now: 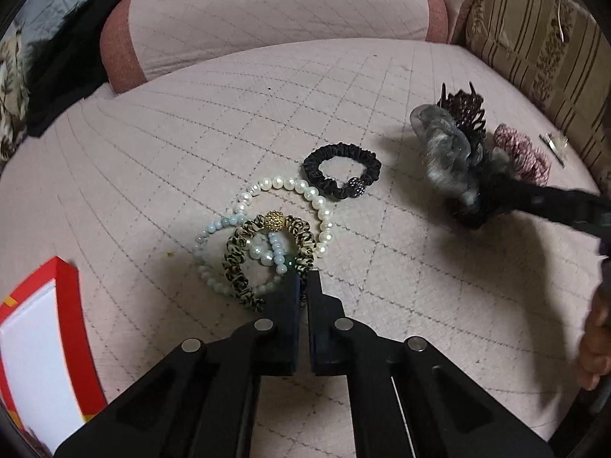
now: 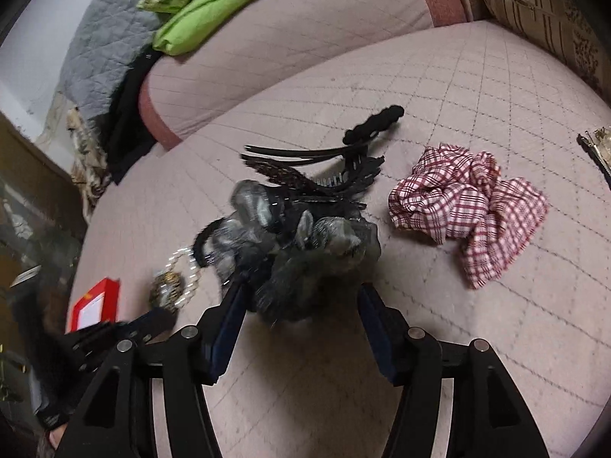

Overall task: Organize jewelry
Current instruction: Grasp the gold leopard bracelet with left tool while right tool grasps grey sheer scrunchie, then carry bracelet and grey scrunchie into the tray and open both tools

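Observation:
My left gripper (image 1: 302, 280) is shut, its tips pinching the near edge of a leopard-print scrunchie (image 1: 238, 263) with a gold bead. The scrunchie lies over a white pearl bracelet (image 1: 305, 187) and a pale blue bead bracelet (image 1: 206, 236) on the pink quilted cushion (image 1: 152, 160). A black scrunchie (image 1: 341, 170) lies just beyond them. My right gripper (image 2: 301, 286) stands open around a fluffy grey-and-black scrunchie (image 2: 305, 252). Its left finger (image 2: 233, 297) touches the scrunchie and the right finger stands apart from it. A black claw clip (image 2: 324, 175) lies behind.
A red box with a white inside (image 1: 42, 336) sits at the near left. A red plaid scrunchie (image 2: 469, 206) and a metal hair clip (image 2: 595, 152) lie to the right. Pillows (image 1: 275, 11) and green cloth (image 2: 214, 11) line the back. A hand (image 1: 595, 336) shows at the right edge.

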A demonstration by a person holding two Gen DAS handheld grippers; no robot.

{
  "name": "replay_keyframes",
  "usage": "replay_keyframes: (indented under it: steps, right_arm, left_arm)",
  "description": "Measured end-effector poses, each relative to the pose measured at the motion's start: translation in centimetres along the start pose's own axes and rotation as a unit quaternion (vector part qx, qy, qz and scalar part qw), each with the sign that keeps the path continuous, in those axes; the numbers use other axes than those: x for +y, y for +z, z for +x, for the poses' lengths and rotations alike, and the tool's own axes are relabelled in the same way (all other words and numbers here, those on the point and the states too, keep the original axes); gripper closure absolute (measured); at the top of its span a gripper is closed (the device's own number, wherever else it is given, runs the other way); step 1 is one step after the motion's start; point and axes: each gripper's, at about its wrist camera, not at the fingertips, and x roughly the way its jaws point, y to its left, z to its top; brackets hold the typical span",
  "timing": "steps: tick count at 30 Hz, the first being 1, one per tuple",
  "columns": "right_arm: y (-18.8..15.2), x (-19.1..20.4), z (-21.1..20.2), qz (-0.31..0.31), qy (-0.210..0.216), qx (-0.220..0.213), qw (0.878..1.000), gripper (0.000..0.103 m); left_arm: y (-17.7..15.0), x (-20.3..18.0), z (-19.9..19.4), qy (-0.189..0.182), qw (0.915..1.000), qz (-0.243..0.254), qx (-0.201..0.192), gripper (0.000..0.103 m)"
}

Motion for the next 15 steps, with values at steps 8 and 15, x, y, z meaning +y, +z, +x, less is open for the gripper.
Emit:
replay_keyframes:
  steps: [8, 15]
  right_arm:
    - [-0.6, 1.7, -0.1, -0.045, -0.007, 0.004, 0.999, 0.087]
    - [-2.7, 2.6, -3.4, -0.059, 0.007, -0.003, 0.998, 0.089]
  left_arm:
    - [-1.1, 1.4, -2.8, -0.052, 0.996, -0.071, -0.017, 0.101]
    - [-2.8, 0.9, -7.4, -0.057, 0.9934, -0.091, -0.041, 0.101]
